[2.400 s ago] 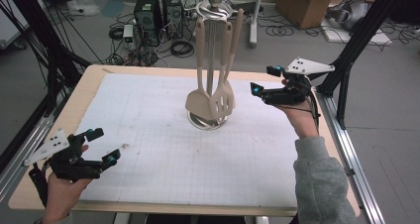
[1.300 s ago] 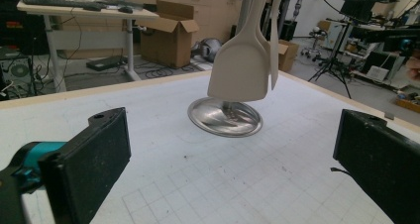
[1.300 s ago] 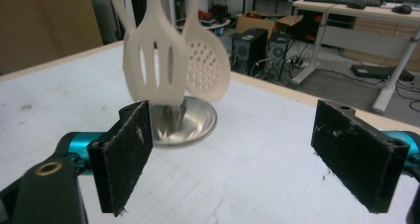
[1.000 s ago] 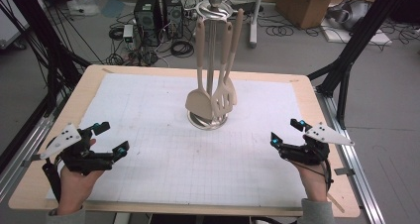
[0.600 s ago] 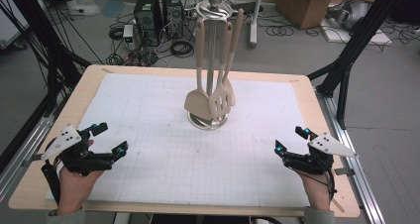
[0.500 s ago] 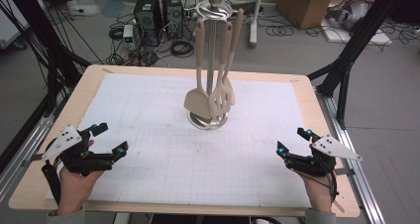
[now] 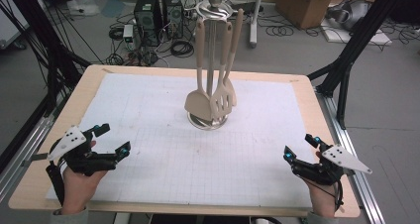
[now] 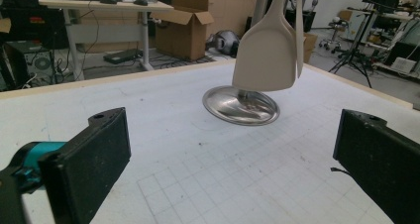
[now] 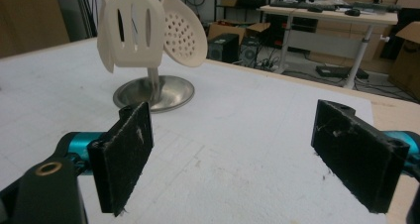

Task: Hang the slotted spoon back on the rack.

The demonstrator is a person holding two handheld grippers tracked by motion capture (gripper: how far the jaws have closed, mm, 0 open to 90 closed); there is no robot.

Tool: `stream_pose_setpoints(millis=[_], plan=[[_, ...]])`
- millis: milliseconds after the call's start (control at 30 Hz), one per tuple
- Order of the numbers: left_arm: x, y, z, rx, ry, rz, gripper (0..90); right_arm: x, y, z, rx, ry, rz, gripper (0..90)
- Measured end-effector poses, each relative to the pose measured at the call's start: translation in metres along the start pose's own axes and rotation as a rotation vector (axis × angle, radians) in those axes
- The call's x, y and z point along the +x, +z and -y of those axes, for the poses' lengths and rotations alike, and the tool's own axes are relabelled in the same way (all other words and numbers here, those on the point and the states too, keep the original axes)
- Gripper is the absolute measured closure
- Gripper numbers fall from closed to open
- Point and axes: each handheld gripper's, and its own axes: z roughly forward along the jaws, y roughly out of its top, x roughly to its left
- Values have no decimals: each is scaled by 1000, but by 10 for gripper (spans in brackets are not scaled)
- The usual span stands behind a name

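A steel utensil stand (image 7: pixel 214 6) rises from a round base (image 7: pixel 208 121) in the middle of the table, with three beige utensils hung on it. A plain spatula (image 7: pixel 198 105) (image 8: pixel 265 50), a slotted turner (image 7: pixel 221 102) (image 9: pixel 132 30) and a perforated spoon (image 9: pixel 184 33) hang just above the base (image 8: pixel 241 105) (image 9: pixel 153 92). My left gripper (image 7: pixel 113 140) (image 8: pixel 228 159) rests open at the front left with nothing between its jaws. At the front right my right gripper (image 7: pixel 300 145) (image 9: pixel 233 154) is open and empty too, pointing toward the stand.
White gridded paper (image 7: pixel 163 149) covers the wooden table (image 7: pixel 89 80). Black frame legs (image 7: pixel 346 60) stand at the table's right, metal rails run along both sides. Computer towers, cables and cardboard boxes lie on the floor behind.
My right gripper has come back from beside the stand to the front right of the table and settled there. My left gripper shifted slightly forward. All utensils hang as before.
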Motion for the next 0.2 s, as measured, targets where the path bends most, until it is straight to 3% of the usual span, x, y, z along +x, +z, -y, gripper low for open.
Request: stream_pose_setpoints(millis=[200], plan=[[-5,1,-2,3,4,11,17,3,3,1,10,-2,-30,155]])
